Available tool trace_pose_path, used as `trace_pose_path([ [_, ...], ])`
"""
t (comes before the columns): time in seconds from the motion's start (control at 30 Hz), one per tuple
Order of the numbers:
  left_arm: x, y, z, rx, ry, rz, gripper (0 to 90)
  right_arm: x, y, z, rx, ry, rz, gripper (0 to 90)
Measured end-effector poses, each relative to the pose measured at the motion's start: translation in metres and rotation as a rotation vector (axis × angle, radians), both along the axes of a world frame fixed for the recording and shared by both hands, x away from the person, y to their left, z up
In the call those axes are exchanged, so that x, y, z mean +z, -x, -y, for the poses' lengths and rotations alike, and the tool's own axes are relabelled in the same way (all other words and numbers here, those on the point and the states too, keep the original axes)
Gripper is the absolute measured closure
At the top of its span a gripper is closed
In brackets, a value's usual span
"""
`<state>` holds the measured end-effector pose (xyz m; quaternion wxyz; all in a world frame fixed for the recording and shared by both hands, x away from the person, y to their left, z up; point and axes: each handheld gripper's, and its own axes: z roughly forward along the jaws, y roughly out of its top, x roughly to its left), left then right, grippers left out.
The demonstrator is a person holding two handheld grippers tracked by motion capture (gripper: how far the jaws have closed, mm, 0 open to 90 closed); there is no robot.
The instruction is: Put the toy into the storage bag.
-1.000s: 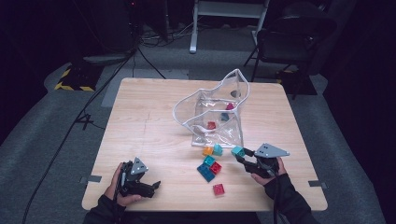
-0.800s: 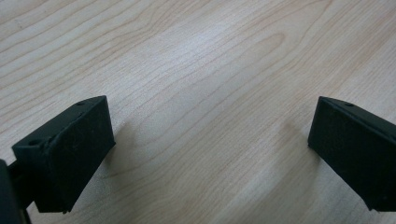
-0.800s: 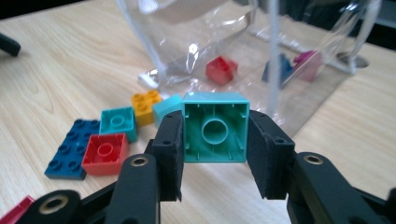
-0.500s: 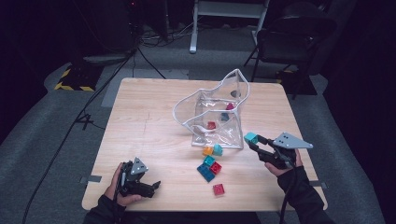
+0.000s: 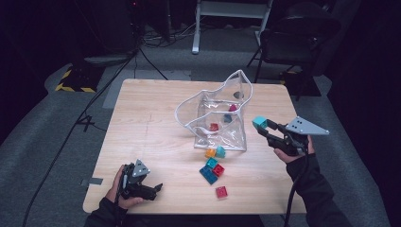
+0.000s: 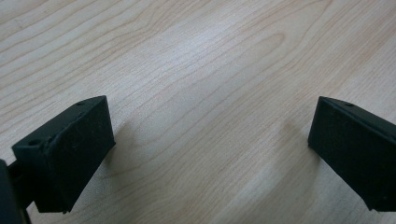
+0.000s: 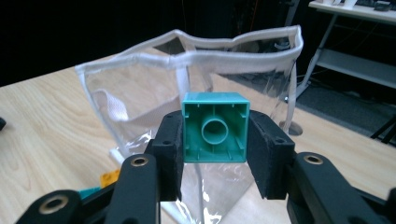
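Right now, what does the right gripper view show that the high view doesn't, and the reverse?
Right gripper view alone: the hollow underside of the teal block, with its round tube, clamped between the black fingers.

High view alone: the left gripper resting low at the table's near left corner, the loose blocks in front of the bag, a red block inside it, and the right hand.

Both: the right gripper holding the teal block beside the clear bag, on the wooden table.

Wooden table (image 5: pixel 142 118), clear bag (image 5: pixel 217 118), loose toy bricks (image 5: pixel 213 168)
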<state>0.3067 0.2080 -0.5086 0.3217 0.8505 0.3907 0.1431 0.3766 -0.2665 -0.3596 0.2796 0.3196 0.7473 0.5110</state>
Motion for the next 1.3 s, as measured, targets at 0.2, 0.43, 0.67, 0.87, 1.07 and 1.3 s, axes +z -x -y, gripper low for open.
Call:
trace_pose_path([
  [0.2,0.0,0.0,0.0,0.0,0.0,0.0,0.5,0.019,-0.007,-0.004,-0.002,-0.005,0.031,59.3],
  [0.43,0.0,0.0,0.0,0.0,0.0,0.0,0.5,0.034,-0.016,-0.011,0.001,-0.019,0.052,59.3],
  [0.67,0.0,0.0,0.0,0.0,0.0,0.0,0.5,0.045,-0.027,-0.026,0.008,-0.018,0.063,59.3],
  [0.87,0.0,0.0,0.0,0.0,0.0,0.0,0.5,0.053,-0.038,-0.042,0.016,-0.018,0.064,59.3],
  [1.07,0.0,0.0,0.0,0.0,0.0,0.0,0.5,0.06,-0.049,-0.057,0.02,-0.014,0.067,59.3],
  [1.3,0.0,0.0,0.0,0.0,0.0,0.0,0.5,0.06,-0.059,-0.071,0.022,0.007,0.057,59.3],
])
